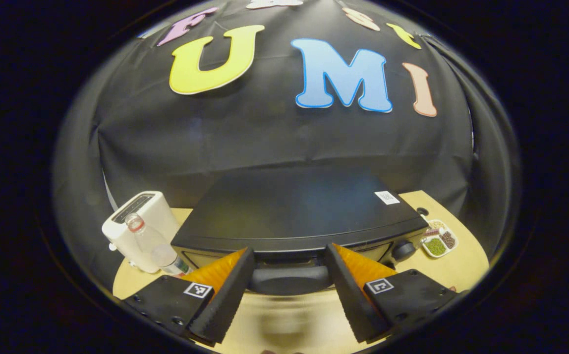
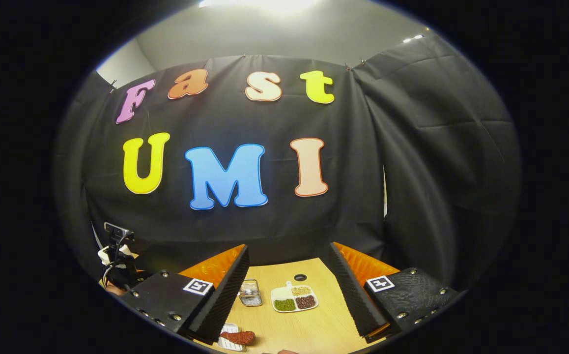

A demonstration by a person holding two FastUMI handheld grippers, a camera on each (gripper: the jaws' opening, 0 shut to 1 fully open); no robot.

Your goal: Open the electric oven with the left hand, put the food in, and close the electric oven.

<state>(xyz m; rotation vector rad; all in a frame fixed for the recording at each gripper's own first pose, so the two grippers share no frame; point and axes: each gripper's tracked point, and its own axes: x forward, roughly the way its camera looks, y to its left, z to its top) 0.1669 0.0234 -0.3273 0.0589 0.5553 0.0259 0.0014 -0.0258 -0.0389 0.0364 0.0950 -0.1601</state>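
A: Oven (image 1: 294, 211) first. Where is it?

B: Left gripper view, black box on the wooden table (image 1: 461, 265), dead centre, back against the black cloth wall. Door handle (image 1: 289, 279) is a dark bar along the front edge.

A: Left gripper (image 1: 289, 295)?

B: Fingers spread wide, one on each side of the handle. Handle sits between them near the tips; I can't tell if either finger touches it. No squeeze on it.

A: Door?

B: Looks closed, top edge flush under the oven's lid line. A round knob (image 1: 403, 250) sits at the front right corner.

A: Other stuff there?

B: White toaster (image 1: 139, 223) left of the oven, clear bottle (image 1: 159, 248) leaning just in front of it. Small white tray of beans (image 1: 439, 240) right of the oven.

A: Right gripper (image 2: 289, 295)?

B: Right gripper view, fingers also wide apart, nothing between them, held above the table.

A: Food?

B: Reddish-brown piece of food (image 2: 238, 337) on a small white dish (image 2: 228, 328), low in that view, just inside the left finger. Well apart from the oven, not in it.

A: Rest of that view?

B: Same bean tray on the table between the fingers, a small glass jar (image 2: 250, 292) just left of it, a dark round hole (image 2: 300, 277) in the tabletop behind. Far left, the other gripper's body (image 2: 117, 255) with cables.
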